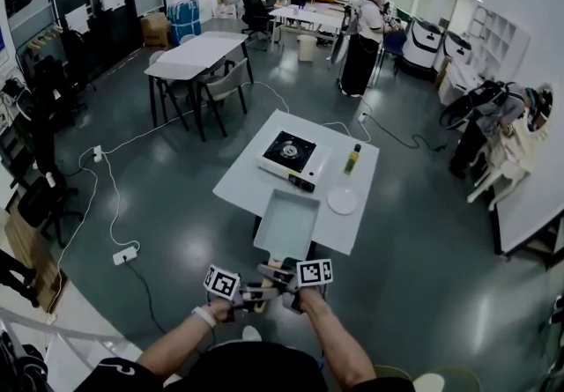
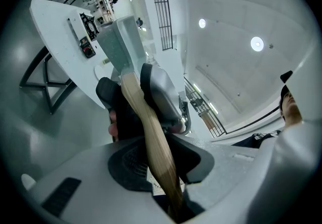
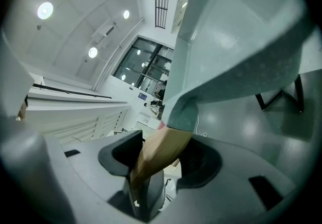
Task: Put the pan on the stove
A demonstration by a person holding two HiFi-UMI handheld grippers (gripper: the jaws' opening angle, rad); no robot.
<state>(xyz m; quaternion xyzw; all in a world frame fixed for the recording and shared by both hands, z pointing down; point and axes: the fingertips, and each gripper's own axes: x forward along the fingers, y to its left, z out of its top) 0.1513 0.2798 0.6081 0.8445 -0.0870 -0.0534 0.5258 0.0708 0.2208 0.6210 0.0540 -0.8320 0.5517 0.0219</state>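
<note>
The white worktop (image 1: 247, 179) stands alone on the open grey floor, with the task's things at its right and near part. The rectangular grey pan (image 1: 286, 225) is not on it yet: it hangs in the air at the near edge, short of the stove (image 1: 286, 152), which sits beyond it at the worktop's middle. Both tongs are clenched on the pan's wooden handle (image 2: 153, 142), the left tongs (image 2: 129, 86) and the right tongs (image 3: 161, 155) gripping it from opposite sides. That paired grip probably keeps the long, front-heavy pan level and stops it rolling about the handle. The burner is bare, so nothing blocks the landing spot. A white plate (image 1: 342, 200) lies to the right of the pan's path, near enough to be clipped if the pan swings that way. A small bottle (image 1: 352, 159) stands just right of the stove. Cables and a power strip (image 1: 124, 255) lie on the floor to the left, well apart.
</note>
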